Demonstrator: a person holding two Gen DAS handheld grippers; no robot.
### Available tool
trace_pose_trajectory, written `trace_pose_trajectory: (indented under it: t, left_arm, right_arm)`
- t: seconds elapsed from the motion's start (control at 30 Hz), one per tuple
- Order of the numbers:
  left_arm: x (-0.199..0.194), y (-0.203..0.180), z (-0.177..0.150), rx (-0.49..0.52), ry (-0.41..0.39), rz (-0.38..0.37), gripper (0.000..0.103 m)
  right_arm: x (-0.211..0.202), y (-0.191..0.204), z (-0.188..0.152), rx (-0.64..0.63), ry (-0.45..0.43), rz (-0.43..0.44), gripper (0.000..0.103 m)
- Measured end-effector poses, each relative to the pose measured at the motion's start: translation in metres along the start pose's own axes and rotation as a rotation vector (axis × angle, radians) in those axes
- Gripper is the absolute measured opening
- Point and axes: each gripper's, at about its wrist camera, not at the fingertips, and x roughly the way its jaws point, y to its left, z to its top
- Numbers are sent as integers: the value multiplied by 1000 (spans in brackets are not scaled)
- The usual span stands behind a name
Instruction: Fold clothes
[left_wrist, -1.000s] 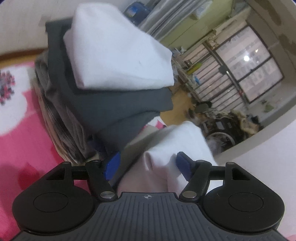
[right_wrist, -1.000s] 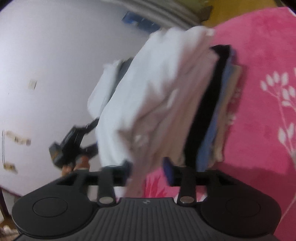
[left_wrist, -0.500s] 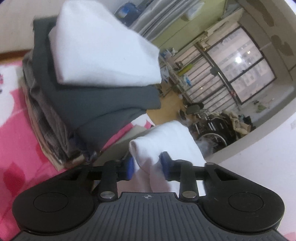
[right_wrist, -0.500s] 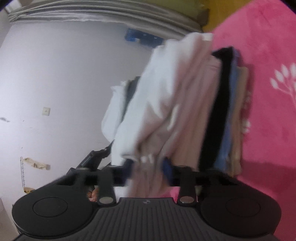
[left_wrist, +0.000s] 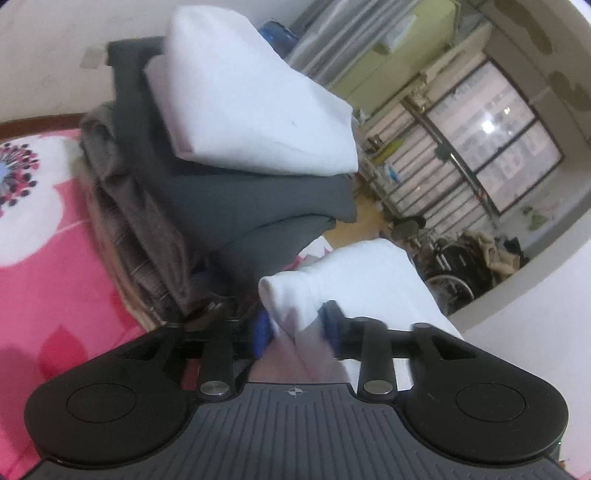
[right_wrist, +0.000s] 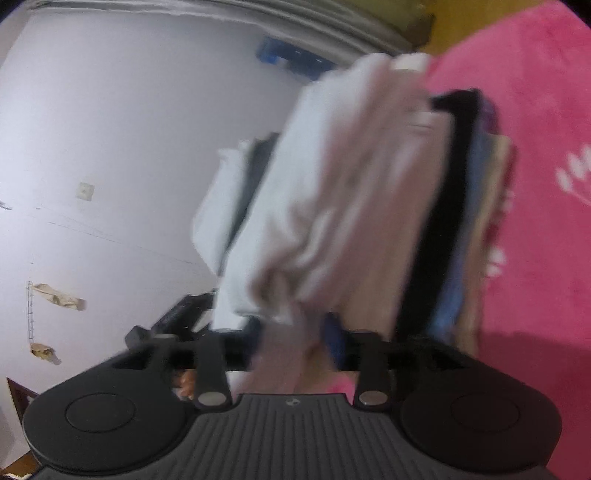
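My left gripper (left_wrist: 295, 328) is shut on a folded white garment (left_wrist: 354, 280) that lies across its blue pads. Beyond it stands a stack of folded clothes (left_wrist: 236, 206): white on top (left_wrist: 255, 107), dark grey below, brown at the side. My right gripper (right_wrist: 295, 332) is shut on the pale pink-white edge of the same folded garment (right_wrist: 332, 221), which rests on a second stack (right_wrist: 454, 229) of black, blue and beige folded clothes. The right wrist view is blurred.
Both stacks sit on a pink blanket with white flowers (left_wrist: 44, 258), which also shows in the right wrist view (right_wrist: 535, 110). A white wall (right_wrist: 110, 147) is behind. A wheelchair (left_wrist: 454, 266) and a large window (left_wrist: 498, 136) are far off to the right.
The left gripper closed from open onto the white garment and has tilted since. The right gripper's view shifted, with the pinched garment now larger and nearer in frame.
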Motion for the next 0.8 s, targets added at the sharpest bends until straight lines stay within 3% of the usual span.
trace_pose_trajectory:
  t: [0.07, 0.2, 0.3, 0.43, 0.5, 0.53, 0.57, 0.6, 0.67, 0.73, 0.77, 0.8]
  left_arm:
    - [-18, -9, 4, 62, -28, 18, 40]
    - [-59, -42, 9, 223, -162, 73, 42]
    - [-62, -82, 6, 356, -213, 25, 45]
    - [-5, -132, -17, 530, -72, 26, 46]
    - [23, -142, -37, 608, -12, 75, 46]
    - [33, -139, -47, 615, -2, 109, 45]
    - [38, -137, -54, 623, -11, 128, 45]
    - [38, -136, -58, 631, -26, 138, 45]
    - [37, -133, -62, 636, -46, 145, 45]
    - [34, -131, -61, 610, -50, 134, 45]
    - [33, -130, -60, 598, -52, 130, 45]
    - [34, -131, -62, 600, -57, 134, 45]
  right_arm:
    - [-7, -5, 4, 14, -12, -15, 60]
    - [-21, -16, 13, 41, -35, -46, 61]
    - [-12, -21, 26, 57, -66, -45, 62]
    - [8, -27, 46, 76, -113, -34, 63]
    - [18, -31, 56, 85, -137, -28, 64]
    - [23, -32, 61, 90, -148, -25, 56]
    - [28, -34, 65, 95, -160, -22, 30]
    - [33, -35, 70, 100, -172, -19, 25]
    - [41, -34, 80, 84, -197, -4, 22]
    - [38, -18, 86, -28, -225, 59, 21]
    - [39, -19, 89, -46, -233, 52, 21]
    - [42, -28, 90, -42, -237, -8, 20]
